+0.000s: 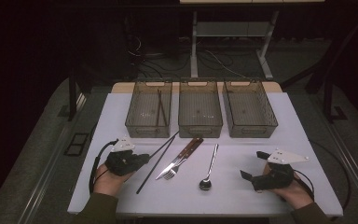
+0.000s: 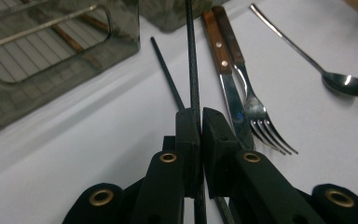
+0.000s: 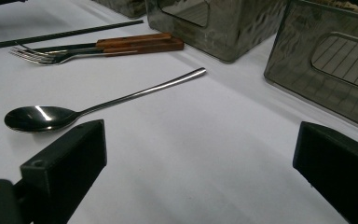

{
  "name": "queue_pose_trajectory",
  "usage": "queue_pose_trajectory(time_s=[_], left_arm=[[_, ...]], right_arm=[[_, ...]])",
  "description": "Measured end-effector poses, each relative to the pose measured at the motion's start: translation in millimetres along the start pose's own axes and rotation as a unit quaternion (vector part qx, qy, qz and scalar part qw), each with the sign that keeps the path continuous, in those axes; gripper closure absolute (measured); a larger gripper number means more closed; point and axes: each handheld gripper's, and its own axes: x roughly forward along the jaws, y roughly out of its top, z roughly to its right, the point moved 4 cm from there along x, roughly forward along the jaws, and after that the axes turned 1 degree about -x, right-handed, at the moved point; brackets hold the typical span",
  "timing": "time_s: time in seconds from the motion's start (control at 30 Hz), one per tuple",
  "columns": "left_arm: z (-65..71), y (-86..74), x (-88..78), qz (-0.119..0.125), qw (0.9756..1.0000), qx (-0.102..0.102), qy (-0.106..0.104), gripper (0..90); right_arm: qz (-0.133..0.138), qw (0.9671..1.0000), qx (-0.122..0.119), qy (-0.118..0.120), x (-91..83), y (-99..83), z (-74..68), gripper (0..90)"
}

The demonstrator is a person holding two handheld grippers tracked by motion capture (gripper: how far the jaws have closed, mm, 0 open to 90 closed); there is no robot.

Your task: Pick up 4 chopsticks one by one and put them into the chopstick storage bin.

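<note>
black chopstick [image 2: 192, 56] in the left gripper [image 2: 200, 122]: its upper end is cut off by the top edge, its middle hidden between the pressed black pads.
second black chopstick [image 2: 167, 72]: its near end is hidden behind the jaw.
steel knife with wooden handle [image 2: 228, 88]: the blade tip is hidden behind the right-hand jaw.
smoky clear plastic bin [image 2: 51, 60]: cut off at the left and top edges.
sticks in the left bin [image 1: 160, 108]: too small to tell how many.

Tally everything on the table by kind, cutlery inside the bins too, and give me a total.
Bins: 3
Black chopsticks on the table: 2, one clamped in the left tongs
Chopsticks in the left bin: 2
Knife: 1
Fork: 1
Spoon: 1
Total: 10
</note>
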Motion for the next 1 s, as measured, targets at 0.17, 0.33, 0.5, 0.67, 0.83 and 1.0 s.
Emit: queue_pose_trajectory(time_s=[0.17, 0.33, 0.5, 0.67, 0.83, 1.0], left_arm=[[0.4, 6.1, -2.8, 0.016, 0.9999, -0.002, -0.004, 86.1], [-1.5, 12.0, -4.3, 0.032, 0.9994, -0.009, -0.008, 86.0], [-3.9, 17.4, -4.0, 0.041, 0.9991, -0.011, -0.009, 86.0], [-6.0, 24.3, -4.2, 0.053, 0.9985, -0.011, -0.010, 86.0], [-9.0, 28.0, -4.7, 0.064, 0.9976, -0.017, -0.016, 86.0], [-12.6, 33.2, -5.8, 0.076, 0.9966, -0.023, -0.018, 86.0]], right_arm=[[0.000, 1.0000, -0.001, 0.000, -0.2, 0.0, 0.2, 2.2], [-0.001, 1.0000, 0.000, 0.002, 0.1, 0.0, -0.2, 2.2], [0.002, 1.0000, 0.001, 0.000, -0.8, 0.2, 0.1, 2.2], [0.002, 1.0000, 0.001, 0.001, -0.5, 0.3, 0.4, 2.2], [0.001, 1.0000, 0.002, -0.001, -0.3, 0.0, 0.5, 2.2], [0.002, 1.0000, 0.002, -0.003, -0.6, 0.2, 0.8, 2.2]])
